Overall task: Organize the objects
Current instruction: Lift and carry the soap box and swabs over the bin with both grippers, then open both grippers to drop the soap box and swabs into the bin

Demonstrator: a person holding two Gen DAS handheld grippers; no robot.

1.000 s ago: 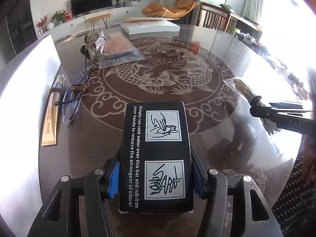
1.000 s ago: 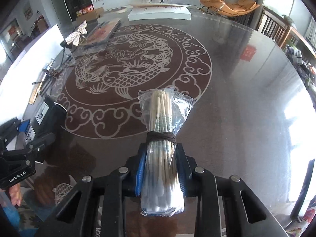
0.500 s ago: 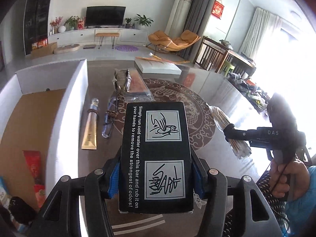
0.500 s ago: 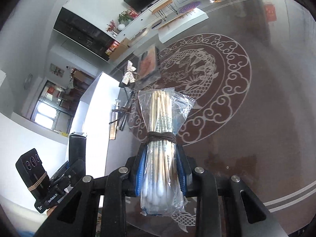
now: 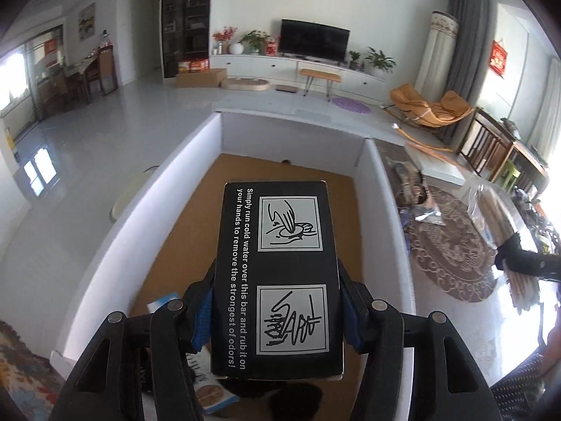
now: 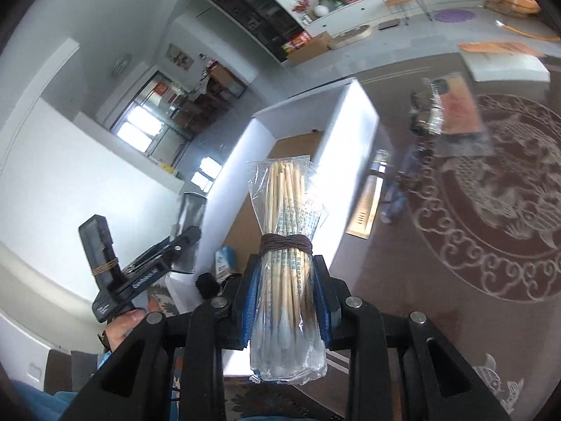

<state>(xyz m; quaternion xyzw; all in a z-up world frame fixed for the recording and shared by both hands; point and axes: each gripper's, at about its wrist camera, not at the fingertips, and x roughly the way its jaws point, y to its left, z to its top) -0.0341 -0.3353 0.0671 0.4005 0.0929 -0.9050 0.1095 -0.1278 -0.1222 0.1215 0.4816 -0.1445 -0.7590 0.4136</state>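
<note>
My left gripper (image 5: 277, 312) is shut on a black box (image 5: 277, 273) with white text and hand-washing pictures. It holds the box above the open white storage box (image 5: 382, 196) with a brown cardboard floor. My right gripper (image 6: 285, 298) is shut on a clear bag of wooden cotton swabs (image 6: 287, 245) tied with a brown band. It hovers near the storage box's right wall (image 6: 347, 147). The left gripper with its black box shows at the left of the right wrist view (image 6: 186, 242). The right gripper shows at the right edge of the left wrist view (image 5: 505, 259).
Blue-and-white packets (image 5: 210, 393) and a dark item lie at the near end of the storage box. On the dragon-patterned table (image 6: 491, 210) lie a gold tube (image 6: 364, 207), glasses (image 6: 399, 189), a packaged item (image 6: 452, 108) and a white flat box (image 6: 505, 66).
Both grippers swung left with their loads. The left one went from beside the storage box to above its inside. The right one moved from over the table toward the box's wall.
</note>
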